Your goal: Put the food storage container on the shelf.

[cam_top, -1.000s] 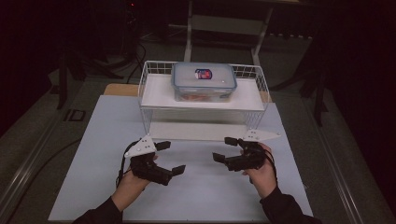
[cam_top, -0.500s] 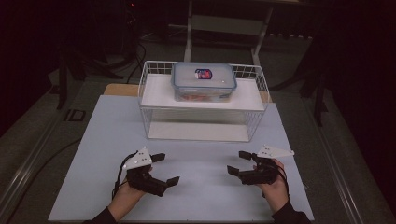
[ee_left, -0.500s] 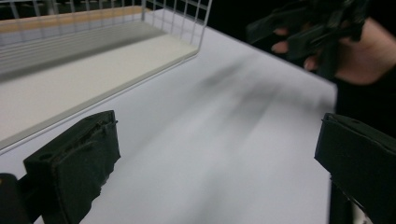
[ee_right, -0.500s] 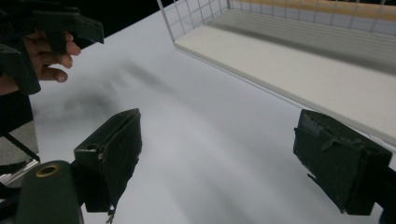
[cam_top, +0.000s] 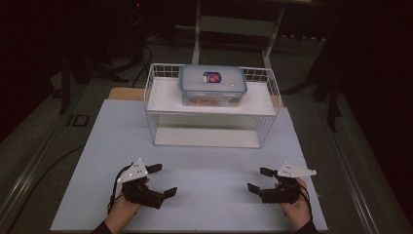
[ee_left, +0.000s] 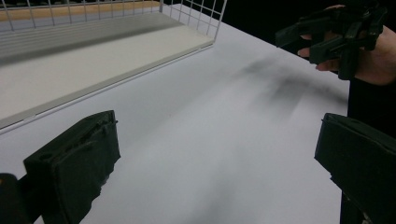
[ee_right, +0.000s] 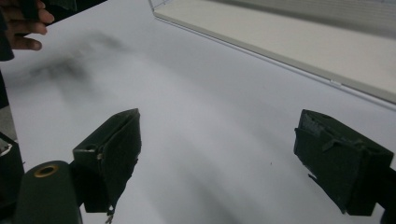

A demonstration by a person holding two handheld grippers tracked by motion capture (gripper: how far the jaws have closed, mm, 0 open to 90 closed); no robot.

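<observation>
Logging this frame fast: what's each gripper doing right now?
Left gripper: open, holding nothing, over the white table.
Right gripper: open, holding nothing, over the same table.

Both hands drew back from the white wire basket toward the near counter edge; the left black claw and right black claw moved farther apart.

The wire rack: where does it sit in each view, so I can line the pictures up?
High view: wire rack at centre, beyond both grippers.
Left gripper view: upper left, its white base board showing.
Right gripper view: top right, base board edge.
Shared landmark: white table.
</observation>
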